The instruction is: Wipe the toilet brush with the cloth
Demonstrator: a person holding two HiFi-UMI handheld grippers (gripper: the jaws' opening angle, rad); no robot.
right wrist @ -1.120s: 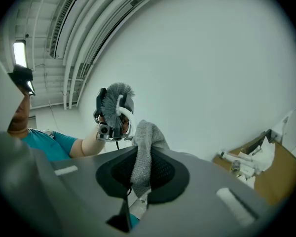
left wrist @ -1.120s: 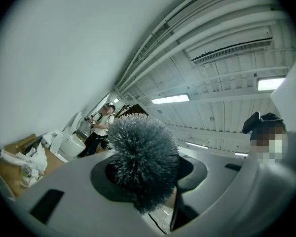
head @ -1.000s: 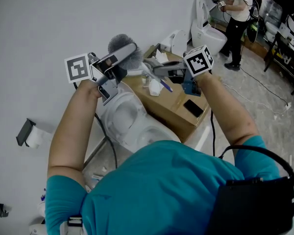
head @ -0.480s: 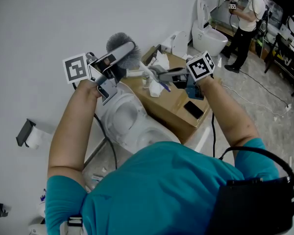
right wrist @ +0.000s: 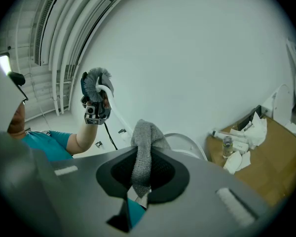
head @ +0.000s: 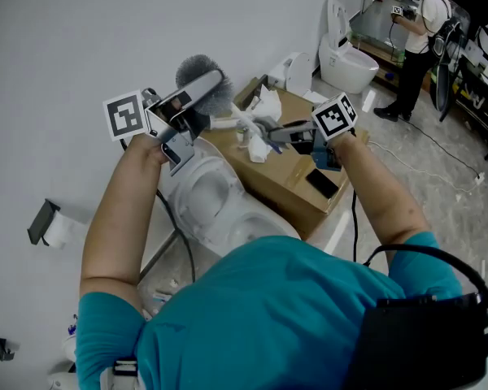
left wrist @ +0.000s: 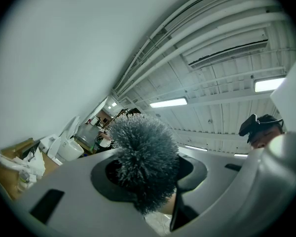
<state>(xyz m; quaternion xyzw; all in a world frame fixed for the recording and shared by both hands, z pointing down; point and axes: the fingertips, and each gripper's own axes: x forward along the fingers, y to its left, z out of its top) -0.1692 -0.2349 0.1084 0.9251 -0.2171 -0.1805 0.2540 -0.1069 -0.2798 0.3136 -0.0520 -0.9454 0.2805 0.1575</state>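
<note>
The toilet brush (left wrist: 144,158) has a round grey bristle head that fills the space between the jaws in the left gripper view. My left gripper (head: 214,84) is shut on the brush just below that head and holds it up near the wall. In the right gripper view the brush (right wrist: 96,82) shows at the left with its white handle curving down. A grey knitted cloth (right wrist: 144,151) stands up from my right gripper (right wrist: 140,181), which is shut on it. In the head view my right gripper (head: 259,127) is to the right of the brush and a little lower, apart from it.
A white toilet bowl (head: 197,192) lies below both grippers. Beside it stands a cardboard box (head: 286,187) with a phone (head: 321,181), bottles and crumpled tissue on top. A paper-roll holder (head: 49,222) hangs on the wall. Another toilet (head: 346,55) and a standing person (head: 419,23) are far right.
My right gripper has sunk with the cloth and shifted slightly right in the head view. The left gripper and brush have stayed put. The person in the background has walked further off.
</note>
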